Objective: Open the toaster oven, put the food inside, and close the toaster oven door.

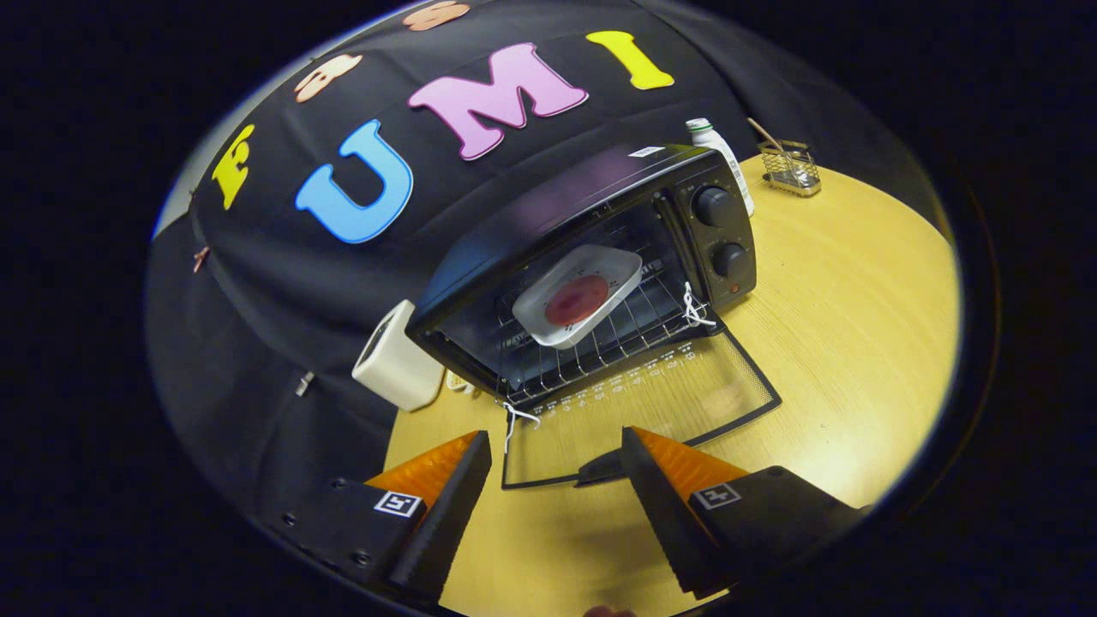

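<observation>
Black metal and glass: the toaster oven (591, 257) stands on the pale wooden surface (857, 343) just ahead of my fingers (557, 480), its back toward the black cloth wall (283, 283) of the booth. Its door (651, 403) is folded fully down and lies flat on the surface, the glass pane letting the wood show through; the door's handle (600, 469) sits between my fingertips, closer to the right one. My fingers are spread wide and hold nothing, neither one pressing on the handle.

Inside the oven, on the wire rack (600, 343), sits a white tray (578, 296), and in it lies a round reddish piece of food (576, 300). White string (692, 307) is tied at both front corners of the rack. Two dark knobs (713, 206) stand one above the other on the oven's right panel.

Against the oven's left side is a cream-coloured boxy appliance (396, 356). Behind the oven's right rear corner a white bottle with a green cap (718, 150) stands upright. Farther right of that, well apart from the oven, is a small wire basket (790, 168) with a stick leaning out of it.
</observation>
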`<state>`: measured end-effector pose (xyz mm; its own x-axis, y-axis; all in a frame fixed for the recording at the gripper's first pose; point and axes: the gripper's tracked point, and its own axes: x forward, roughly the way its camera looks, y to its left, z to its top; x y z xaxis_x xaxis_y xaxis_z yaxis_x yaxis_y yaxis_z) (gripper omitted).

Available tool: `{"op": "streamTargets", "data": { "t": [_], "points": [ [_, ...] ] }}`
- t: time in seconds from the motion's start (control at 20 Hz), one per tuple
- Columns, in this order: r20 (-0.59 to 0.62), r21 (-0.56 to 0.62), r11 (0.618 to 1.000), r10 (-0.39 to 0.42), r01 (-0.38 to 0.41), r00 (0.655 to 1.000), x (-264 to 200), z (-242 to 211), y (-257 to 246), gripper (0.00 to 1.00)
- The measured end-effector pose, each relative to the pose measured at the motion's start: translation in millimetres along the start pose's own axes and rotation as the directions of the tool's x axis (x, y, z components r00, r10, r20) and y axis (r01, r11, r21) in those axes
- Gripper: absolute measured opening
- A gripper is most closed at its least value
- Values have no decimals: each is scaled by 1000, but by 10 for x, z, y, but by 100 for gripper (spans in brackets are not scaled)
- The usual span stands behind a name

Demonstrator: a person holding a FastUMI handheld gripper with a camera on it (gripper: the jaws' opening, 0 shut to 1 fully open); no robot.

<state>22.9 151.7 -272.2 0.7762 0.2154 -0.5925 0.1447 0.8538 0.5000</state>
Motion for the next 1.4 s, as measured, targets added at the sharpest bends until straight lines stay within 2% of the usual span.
{"op": "streamTargets", "data": {
  "t": [0.25,0.35,0.5,0.7,1.05,1.25,1.4],
  "points": [
    [8,-144,984,-106,106,994,-47,-70,-279,99],
    [-18,-203,968,-154,147,988,-35,-182,-408,99],
    [-88,-276,932,-266,233,960,-30,-417,-696,99],
    [-122,-347,905,-303,246,945,46,-560,-812,99],
    [-197,-402,884,-338,239,920,246,-820,-880,99],
    [-192,-423,874,-343,238,919,355,-796,-888,99],
    [-186,-408,886,-316,220,930,443,-764,-822,99]
  ]
}}
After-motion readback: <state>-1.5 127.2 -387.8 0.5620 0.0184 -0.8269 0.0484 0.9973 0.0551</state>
